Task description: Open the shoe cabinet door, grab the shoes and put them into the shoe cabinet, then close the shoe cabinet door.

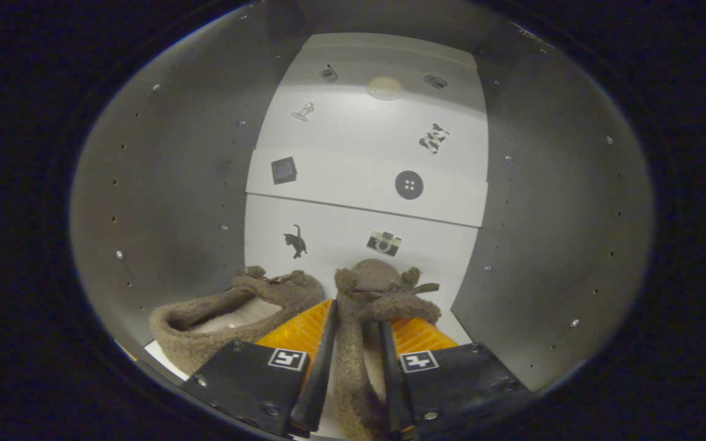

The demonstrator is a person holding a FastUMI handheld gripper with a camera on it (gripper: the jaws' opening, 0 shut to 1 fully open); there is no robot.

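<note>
No readable text, brand or number anywhere. Only signs: square black-and-white coded markers (287, 359) on the gripper (358, 343) finger mounts, one each. Picture stickers on the cabinet back panel (341, 214): cat (295, 241), camera (383, 243), button (409, 185), dark square (284, 169), cow-patch shape (433, 138). No words on them.

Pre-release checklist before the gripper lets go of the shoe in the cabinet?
1. Gripper shut on the right shoe: ok, both fingers press its wall.
2. Right shoe inside the cabinet: ok.
3. Left shoe already on the shelf: ok, beside the held one.
4. Held shoe resting on the shelf: cannot tell.
5. Toes short of the back panel: ok.
6. Door clear for closing: cannot tell.
</note>
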